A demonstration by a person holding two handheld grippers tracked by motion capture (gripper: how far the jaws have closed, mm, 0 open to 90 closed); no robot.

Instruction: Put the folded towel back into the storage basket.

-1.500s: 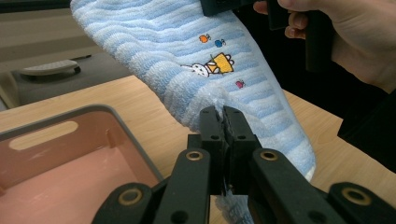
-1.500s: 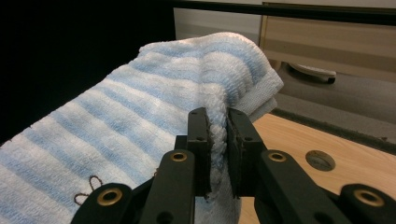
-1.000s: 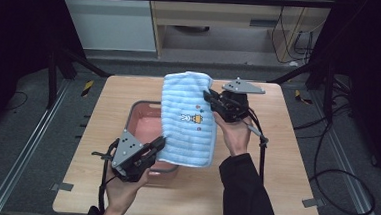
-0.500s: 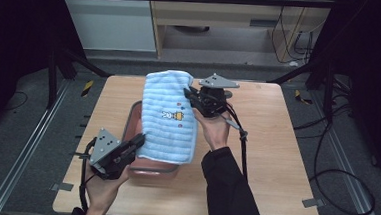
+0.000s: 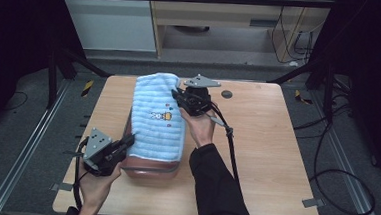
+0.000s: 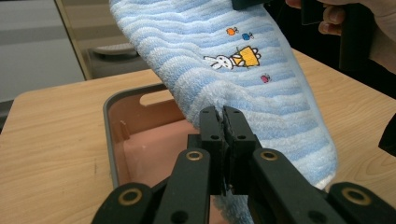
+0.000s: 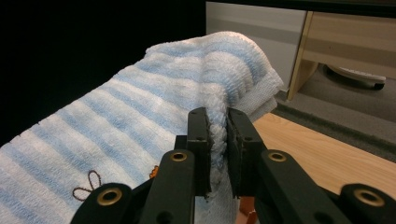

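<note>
The left gripper point(image 5: 126, 144) has its jaws clamped on the near edge of a blue-and-white striped towel point(image 5: 158, 118), embroidered with a small rabbit point(image 6: 219, 61); no readable writing. The towel is held stretched above a pink tray point(image 6: 140, 140) on the wooden table point(image 5: 276, 143). The right gripper point(image 5: 178, 96) pinches its far edge.

- The towel point(image 5: 158, 116) drapes over the pink bin point(image 5: 147, 166), blocking your way into it from above
- Bare table point(image 5: 276, 143) right of your right tool point(image 5: 178, 97) leaves you open passage
</note>
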